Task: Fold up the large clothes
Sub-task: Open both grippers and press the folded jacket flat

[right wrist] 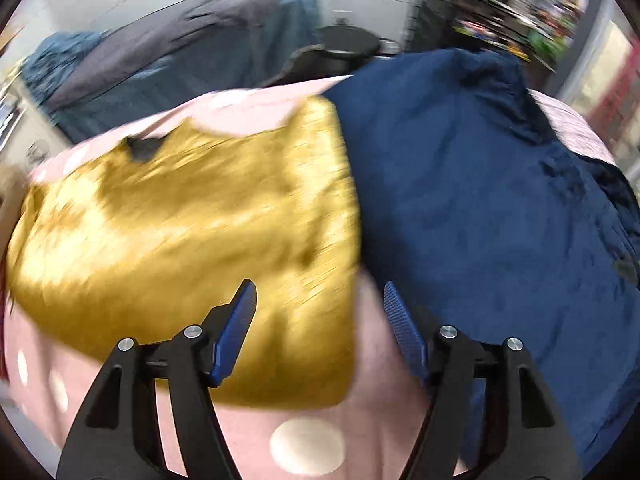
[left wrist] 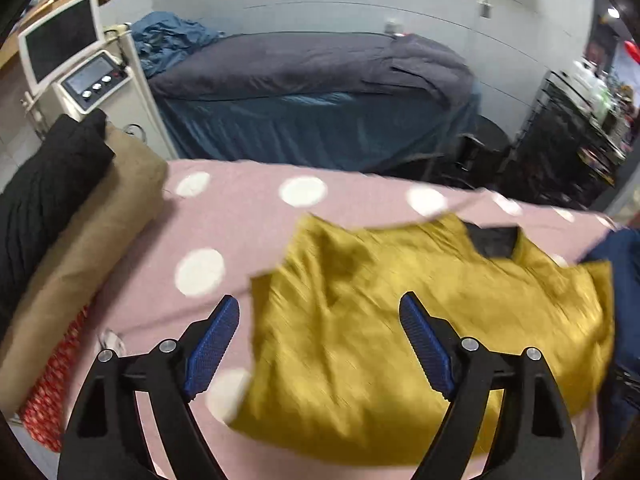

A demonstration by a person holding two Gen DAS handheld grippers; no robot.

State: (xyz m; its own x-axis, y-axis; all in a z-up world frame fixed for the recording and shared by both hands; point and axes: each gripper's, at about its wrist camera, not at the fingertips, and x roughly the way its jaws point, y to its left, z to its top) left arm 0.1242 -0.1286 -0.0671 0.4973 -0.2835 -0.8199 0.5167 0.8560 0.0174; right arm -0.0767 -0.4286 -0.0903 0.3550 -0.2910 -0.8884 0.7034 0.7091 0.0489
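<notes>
Garment first: mustard-yellow garment (left wrist: 420, 320) lies folded into a rough rectangle on the pink polka-dot cover (left wrist: 240, 216), dark collar patch (left wrist: 494, 242) at its far edge. Pic's pretty blurred w/ motion so creases are hard to read.

Left gripper (left wrist: 320, 344) hangs above the near left part of the yellow piece, jaws spread wide, blue pads (left wrist: 212, 348) clear of the fabric, nothing held afaict.

Right gripper (right wrist: 318, 328) same deal, jaws apart & empty, hovering over the garment's near right corner (right wrist: 336, 380); left pad over the yellow cloth, right pad (right wrist: 404, 332) over the pink cover next to the navy garment (right wrist: 500, 200), which sits bunched just beside the yellow one, touching its right edge.

Other stuff: black (left wrist: 44, 184) & tan (left wrist: 92, 232) folded items stacked at the left edge of the cover, and a bed w/ grey duvet (left wrist: 304, 64) behind.
</notes>
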